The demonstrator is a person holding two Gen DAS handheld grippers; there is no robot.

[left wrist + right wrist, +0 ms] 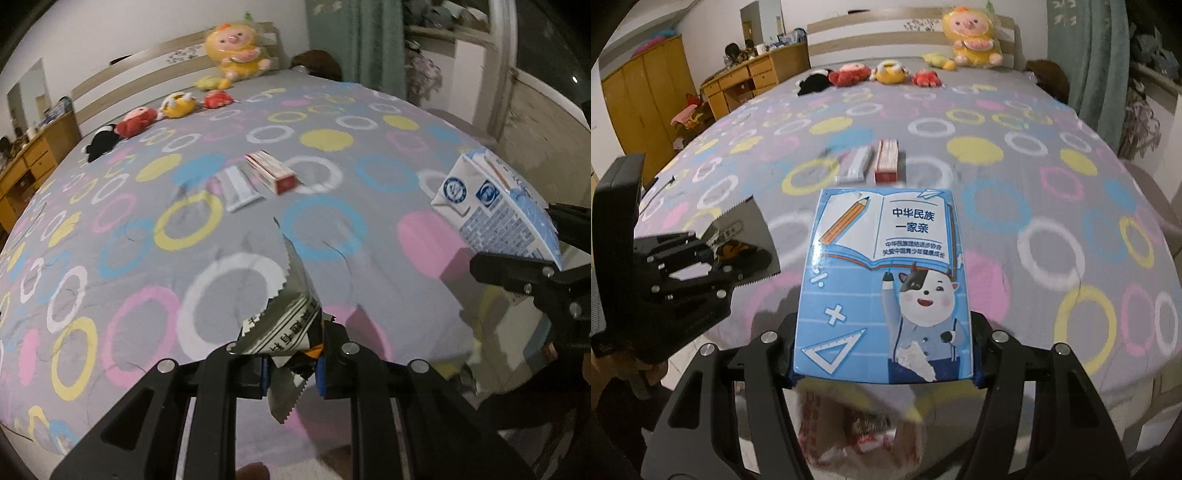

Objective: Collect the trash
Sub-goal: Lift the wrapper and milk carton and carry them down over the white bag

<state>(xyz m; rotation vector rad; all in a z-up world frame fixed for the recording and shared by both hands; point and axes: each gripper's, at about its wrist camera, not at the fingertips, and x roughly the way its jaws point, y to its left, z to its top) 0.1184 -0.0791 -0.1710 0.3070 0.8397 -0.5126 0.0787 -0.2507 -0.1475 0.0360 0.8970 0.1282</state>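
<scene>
My left gripper (291,373) is shut on a silver foil wrapper (291,314) with zigzag edges, held above the near edge of the bed; it also shows in the right wrist view (746,236). My right gripper (882,376) is shut on a blue milk carton (886,284) with a cartoon cow, also seen in the left wrist view (495,206). A red and white box (271,171) and a white tube (238,188) lie side by side mid-bed, beyond both grippers; the right wrist view shows the box (886,160) and tube (853,164).
A grey bedsheet (147,221) with coloured rings covers the bed. Plush toys (886,72) line the headboard. A plastic bag with trash (860,424) sits below the carton, off the bed edge. Wooden desk and wardrobe (646,96) stand on the left, curtain (1086,55) on the right.
</scene>
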